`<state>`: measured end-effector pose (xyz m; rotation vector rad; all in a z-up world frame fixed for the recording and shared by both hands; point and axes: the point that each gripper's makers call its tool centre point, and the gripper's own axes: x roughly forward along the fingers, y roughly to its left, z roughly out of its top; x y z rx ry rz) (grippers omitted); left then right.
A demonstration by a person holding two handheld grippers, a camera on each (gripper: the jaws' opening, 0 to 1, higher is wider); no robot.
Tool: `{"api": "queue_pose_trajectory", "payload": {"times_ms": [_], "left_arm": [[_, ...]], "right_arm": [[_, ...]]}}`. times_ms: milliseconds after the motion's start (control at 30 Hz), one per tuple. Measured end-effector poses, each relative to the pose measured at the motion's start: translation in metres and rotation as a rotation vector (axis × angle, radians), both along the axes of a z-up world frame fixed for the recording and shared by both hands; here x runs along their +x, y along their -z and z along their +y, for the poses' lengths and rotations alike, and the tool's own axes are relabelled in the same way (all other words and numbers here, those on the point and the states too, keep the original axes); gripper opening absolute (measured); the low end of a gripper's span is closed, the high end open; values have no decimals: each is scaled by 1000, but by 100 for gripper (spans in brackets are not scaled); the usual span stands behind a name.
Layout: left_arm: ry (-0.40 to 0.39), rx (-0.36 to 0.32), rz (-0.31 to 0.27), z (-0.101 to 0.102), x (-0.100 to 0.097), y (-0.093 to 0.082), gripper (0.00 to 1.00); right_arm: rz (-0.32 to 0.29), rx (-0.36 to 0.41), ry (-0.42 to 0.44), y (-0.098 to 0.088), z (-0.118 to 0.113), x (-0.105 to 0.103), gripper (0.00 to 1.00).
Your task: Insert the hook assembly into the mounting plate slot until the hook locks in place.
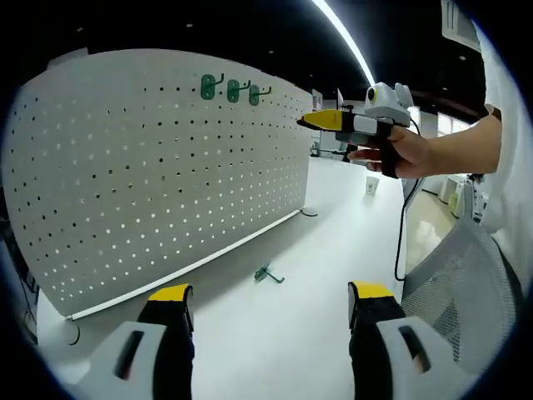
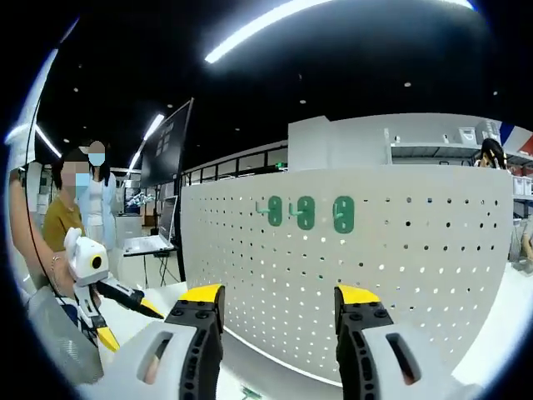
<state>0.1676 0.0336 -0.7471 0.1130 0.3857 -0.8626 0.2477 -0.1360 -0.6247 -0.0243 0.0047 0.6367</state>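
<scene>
Past the end of the board I see a small white cup [image 1: 371, 185] standing on the white table [image 1: 291, 321]. A black cable [image 1: 400, 237] hangs down over the table's far edge. To my right is the grey mesh back of a chair [image 1: 458, 283]. Off to my left two people [image 2: 79, 204] stand near a dark screen [image 2: 166, 146], with a laptop [image 2: 150, 242] open on a desk. Long ceiling lights [image 2: 275, 25] run overhead.

The left gripper view looks slantwise along the white perforated metal pegboard [image 1: 166, 167] from low over the white surface [image 1: 275, 325], fairly near. The right gripper view faces that pegboard [image 2: 350, 258] squarely, closer. Both share its three green plastic hooks [image 1: 229, 89] [image 2: 306, 212].
</scene>
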Motion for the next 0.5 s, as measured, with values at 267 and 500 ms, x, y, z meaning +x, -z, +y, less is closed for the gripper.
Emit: {"api": "queue_pose_trajectory", "payload": {"times_ms": [267, 500], "left_arm": [[-5, -3, 0, 1, 0, 0, 78], [-9, -7, 1, 3, 0, -1, 78]], "right_arm": [[45, -13, -17, 21, -3, -17, 54], [91, -27, -30, 41, -6, -31, 56]]}}
